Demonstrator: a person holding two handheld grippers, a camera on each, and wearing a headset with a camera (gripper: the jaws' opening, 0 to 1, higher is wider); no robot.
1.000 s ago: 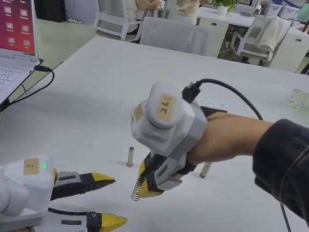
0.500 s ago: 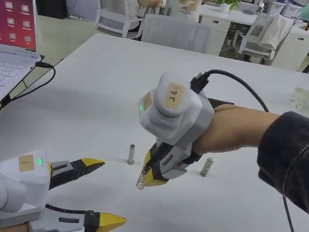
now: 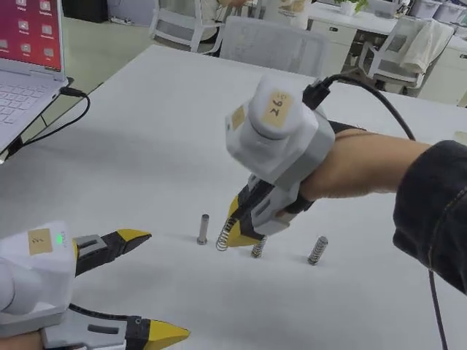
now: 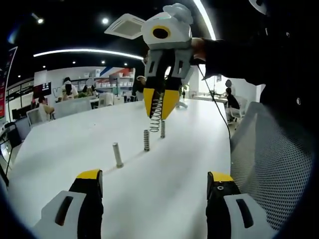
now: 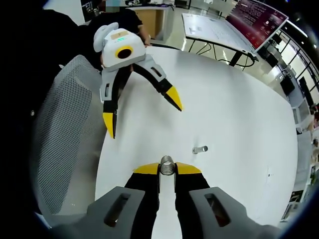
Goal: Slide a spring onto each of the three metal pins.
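Third spring step: right hand-held gripper [image 3: 237,235] was clamped on a spring [image 3: 223,238], just beside the bare pin [image 3: 203,229]. Two standing springs [image 3: 317,250] looked done. Left hand-held gripper [image 3: 157,284] sat apart, idle. Next move needed the spring centred over the pin, then lowered.

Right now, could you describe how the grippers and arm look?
The right gripper and left gripper are white, with black jaws, yellow tips and tan handwritten stickers. A black cable enters the right one; a green light marks the left. The sleeve is dark.

Bare pin [image 3: 202,228] left of upright spring [image 3: 258,248], second spring [image 3: 317,249] rightmost, laptop [image 3: 25,69] far left
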